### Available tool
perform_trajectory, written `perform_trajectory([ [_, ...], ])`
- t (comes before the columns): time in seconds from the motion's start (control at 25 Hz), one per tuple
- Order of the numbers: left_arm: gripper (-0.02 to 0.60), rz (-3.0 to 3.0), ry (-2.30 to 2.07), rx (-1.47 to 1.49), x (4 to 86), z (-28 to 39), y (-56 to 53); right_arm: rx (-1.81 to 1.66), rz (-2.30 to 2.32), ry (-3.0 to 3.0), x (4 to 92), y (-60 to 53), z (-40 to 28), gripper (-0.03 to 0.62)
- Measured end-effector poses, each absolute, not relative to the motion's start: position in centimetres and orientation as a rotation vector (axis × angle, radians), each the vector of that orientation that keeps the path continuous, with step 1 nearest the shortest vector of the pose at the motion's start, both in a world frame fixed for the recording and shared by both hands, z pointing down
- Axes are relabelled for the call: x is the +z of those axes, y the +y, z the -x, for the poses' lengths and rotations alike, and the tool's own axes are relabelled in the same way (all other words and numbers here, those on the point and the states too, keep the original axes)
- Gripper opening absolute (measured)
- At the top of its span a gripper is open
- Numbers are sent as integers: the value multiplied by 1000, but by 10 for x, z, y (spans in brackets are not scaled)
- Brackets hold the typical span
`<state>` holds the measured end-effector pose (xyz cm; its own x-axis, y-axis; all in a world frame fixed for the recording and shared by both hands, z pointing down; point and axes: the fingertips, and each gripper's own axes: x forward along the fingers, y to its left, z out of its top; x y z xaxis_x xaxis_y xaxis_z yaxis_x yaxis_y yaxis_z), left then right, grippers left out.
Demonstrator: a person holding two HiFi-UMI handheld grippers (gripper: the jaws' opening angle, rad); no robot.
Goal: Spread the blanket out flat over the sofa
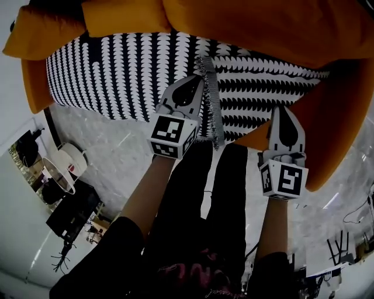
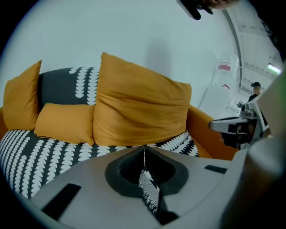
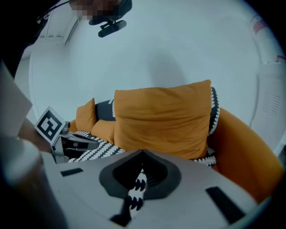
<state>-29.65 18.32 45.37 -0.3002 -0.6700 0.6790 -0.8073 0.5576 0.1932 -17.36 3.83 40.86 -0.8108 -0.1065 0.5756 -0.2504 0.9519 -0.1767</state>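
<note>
A black-and-white patterned blanket [image 1: 117, 70] lies over the seat of an orange sofa [image 1: 336, 117], and its fringed edge [image 1: 211, 99] runs down toward the front. My left gripper [image 1: 197, 79] is shut on that edge. In the left gripper view a strip of blanket [image 2: 149, 190] hangs pinched between the closed jaws of the left gripper [image 2: 144, 152]. My right gripper [image 1: 282, 111] hovers over the sofa's front right. In its own view the right gripper [image 3: 142, 157] is shut on a fold of blanket [image 3: 136, 188].
Three orange cushions [image 1: 125, 14] lean along the sofa back, the largest [image 2: 138, 107] at the right. The person's black-trousered legs [image 1: 204, 193] stand close before the sofa. A white lamp [image 1: 58, 169] and dark gear [image 1: 73, 213] sit on the floor at left, cables [image 1: 356, 216] at right.
</note>
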Motion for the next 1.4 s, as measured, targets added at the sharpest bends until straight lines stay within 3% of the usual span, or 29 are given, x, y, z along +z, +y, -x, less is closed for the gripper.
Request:
perform_trajectory([
  [0.24,11,-1234,-1991,297,468,381,188,316,-239,-2483,399,48,248,20],
  [0.48,17,-1255,-1945,373,504,389,183,297,-227,-2454,422,42,235,20],
  [0.56,139,-1267,-1917,400,517,388,181,276,-213,-2437,429,44,228,20],
  [0.6,155,-1267,-1908,406,521,389,181,273,-213,-2428,431,44,224,20],
  [0.96,195,-1197,-1882,407,540,409,185,294,-257,-2383,437,48,210,20],
  [1.4,185,-1241,-1763,554,551,414,190,296,-345,-2334,417,56,190,20],
])
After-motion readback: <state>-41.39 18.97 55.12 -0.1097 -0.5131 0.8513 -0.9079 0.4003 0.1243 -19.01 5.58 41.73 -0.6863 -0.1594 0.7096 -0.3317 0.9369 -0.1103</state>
